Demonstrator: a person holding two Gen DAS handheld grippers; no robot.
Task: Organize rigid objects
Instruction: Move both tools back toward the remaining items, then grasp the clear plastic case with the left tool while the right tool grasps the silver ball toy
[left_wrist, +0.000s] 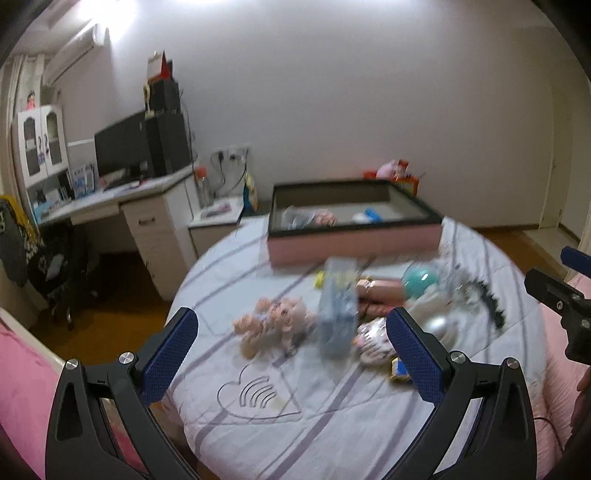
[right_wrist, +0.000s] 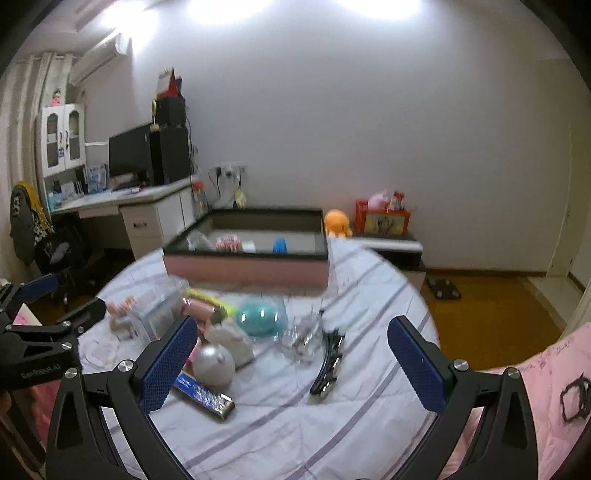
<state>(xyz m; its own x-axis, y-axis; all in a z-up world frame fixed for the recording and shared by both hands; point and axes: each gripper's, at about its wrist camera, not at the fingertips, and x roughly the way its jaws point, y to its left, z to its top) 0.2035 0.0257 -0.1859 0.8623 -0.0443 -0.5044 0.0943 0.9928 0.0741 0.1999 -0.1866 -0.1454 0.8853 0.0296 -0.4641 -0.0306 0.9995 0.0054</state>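
Note:
A pile of small items lies on the striped bed sheet (left_wrist: 258, 435): a clear plastic box (left_wrist: 338, 310), a small doll (left_wrist: 273, 321), a teal ball (right_wrist: 258, 317), a silver ball (right_wrist: 213, 364), a black hair band (right_wrist: 328, 363), clear glass pieces (right_wrist: 303, 338) and a flat blue packet (right_wrist: 205, 397). Behind them stands a pink open box (right_wrist: 247, 267) with a few items inside. My left gripper (left_wrist: 291, 350) hovers open above the doll and clear box. My right gripper (right_wrist: 291, 363) hangs open over the hair band and glass pieces. Nothing is held.
A desk (left_wrist: 122, 199) with a monitor and a dark chair (left_wrist: 59, 273) stands to the left. A low cabinet (right_wrist: 391, 245) with a red box and an orange plush toy (right_wrist: 337, 223) sits behind the bed. Wooden floor (right_wrist: 491, 314) lies to the right. A pink blanket (right_wrist: 535, 391) flanks the sheet.

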